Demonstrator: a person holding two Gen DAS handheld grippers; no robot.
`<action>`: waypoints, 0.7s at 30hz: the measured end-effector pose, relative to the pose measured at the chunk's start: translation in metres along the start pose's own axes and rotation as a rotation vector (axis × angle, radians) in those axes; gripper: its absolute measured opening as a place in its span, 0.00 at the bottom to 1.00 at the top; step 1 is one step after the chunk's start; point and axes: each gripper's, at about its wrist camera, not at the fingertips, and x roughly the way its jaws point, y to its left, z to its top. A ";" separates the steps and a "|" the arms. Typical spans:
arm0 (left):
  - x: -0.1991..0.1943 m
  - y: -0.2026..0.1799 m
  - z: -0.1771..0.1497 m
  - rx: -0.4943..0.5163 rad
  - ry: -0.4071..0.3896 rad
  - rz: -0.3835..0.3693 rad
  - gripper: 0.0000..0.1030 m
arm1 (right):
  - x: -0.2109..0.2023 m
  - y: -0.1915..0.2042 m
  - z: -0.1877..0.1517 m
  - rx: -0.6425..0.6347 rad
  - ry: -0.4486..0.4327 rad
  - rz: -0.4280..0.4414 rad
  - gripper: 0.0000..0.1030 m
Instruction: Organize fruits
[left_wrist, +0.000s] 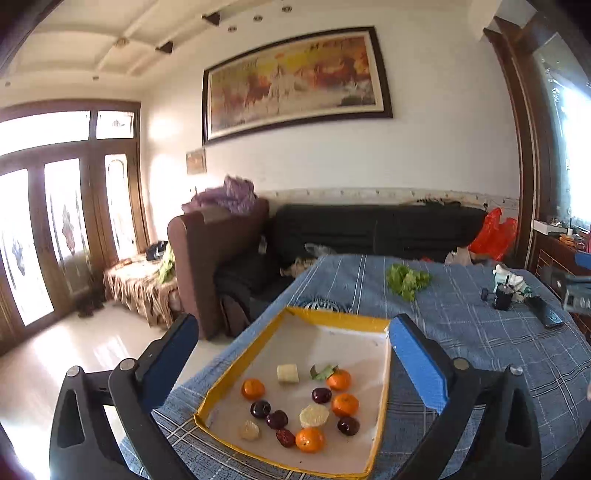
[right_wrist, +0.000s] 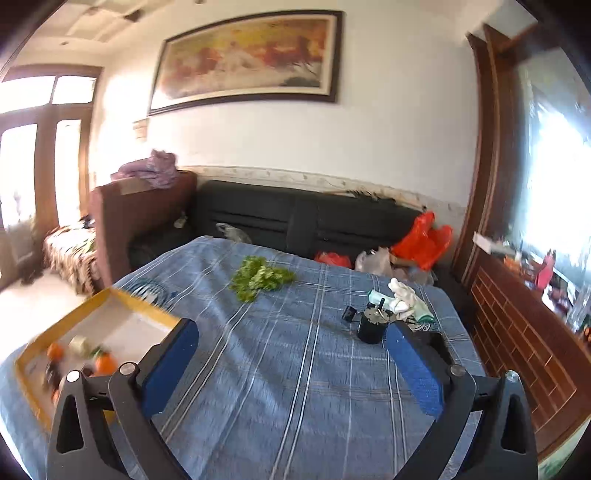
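Observation:
A yellow-rimmed cardboard tray (left_wrist: 236, 365) lies on the blue plaid tablecloth (left_wrist: 480, 350). In it lie several tangerines (left_wrist: 253, 388), several dark red plums or dates (left_wrist: 321, 395) and pale peeled fruit pieces (left_wrist: 314, 415). My left gripper (left_wrist: 295, 347) is open and empty, held above the tray. My right gripper (right_wrist: 293, 350) is open and empty above the bare cloth, to the right of the tray (right_wrist: 122, 299). The tray's fruit shows blurred at the right wrist view's left edge.
A bunch of green leafy vegetable (left_wrist: 406, 278) (right_wrist: 258, 277) lies at the table's far side. A black cup (right_wrist: 373, 326), white gloves (right_wrist: 404, 299) and a black phone (left_wrist: 545, 312) sit at the right. A dark sofa (right_wrist: 314, 221) stands behind the table.

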 end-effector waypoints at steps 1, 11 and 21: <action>-0.005 -0.003 0.003 -0.003 -0.009 -0.007 1.00 | -0.008 0.000 -0.001 -0.005 -0.007 0.016 1.00; -0.036 -0.039 0.020 -0.049 -0.035 0.027 1.00 | -0.004 0.034 -0.046 0.160 0.016 0.086 1.00; -0.027 -0.039 -0.003 -0.067 0.023 0.068 1.00 | -0.005 0.068 -0.090 0.143 0.096 0.191 1.00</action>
